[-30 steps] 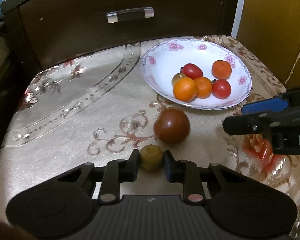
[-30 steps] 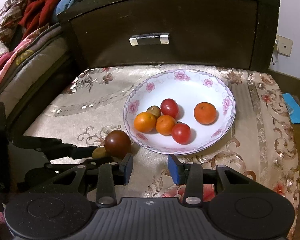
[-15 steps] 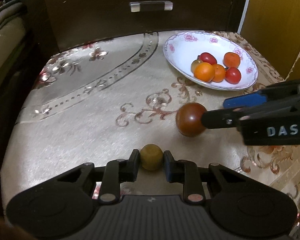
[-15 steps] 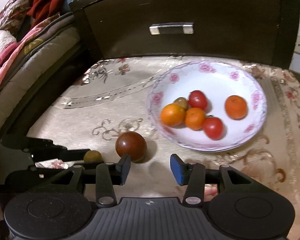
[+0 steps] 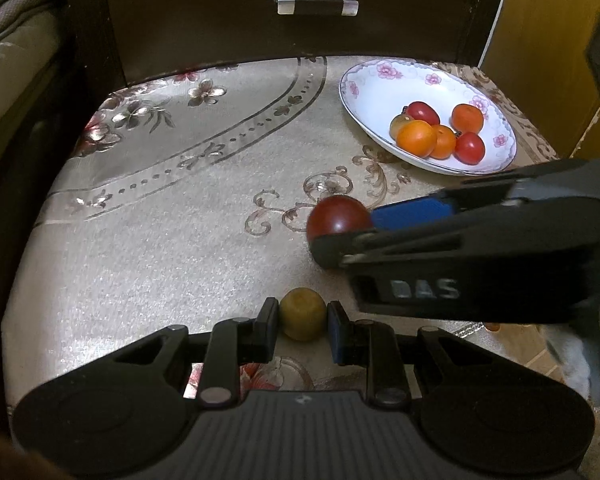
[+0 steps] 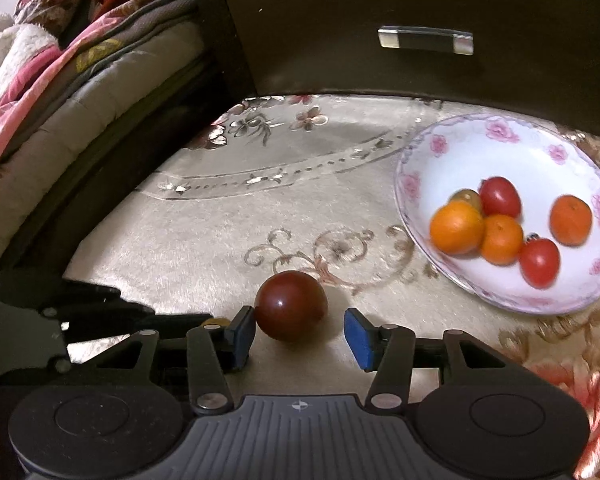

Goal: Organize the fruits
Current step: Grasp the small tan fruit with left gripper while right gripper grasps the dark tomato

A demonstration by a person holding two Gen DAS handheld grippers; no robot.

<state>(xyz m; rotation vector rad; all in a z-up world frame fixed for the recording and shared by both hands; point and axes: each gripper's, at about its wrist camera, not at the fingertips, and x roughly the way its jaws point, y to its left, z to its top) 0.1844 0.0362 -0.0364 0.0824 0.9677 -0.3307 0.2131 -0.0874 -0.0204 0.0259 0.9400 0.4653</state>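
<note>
While the left gripper [image 5: 303, 326] pinches a small yellow-green fruit [image 5: 302, 313] between its pads at the near edge of the patterned cloth [image 5: 172, 240], the right gripper [image 6: 300, 334] has its fingers spread around a dark red tomato [image 6: 291, 305] that rests on the cloth, its left pad just beside the tomato and its right pad apart from it. To the far right sits a white floral plate [image 6: 512, 152] holding three oranges, two red tomatoes and one greenish fruit. Behind the cloth stands a dark wooden drawer [image 5: 300, 20].
</note>
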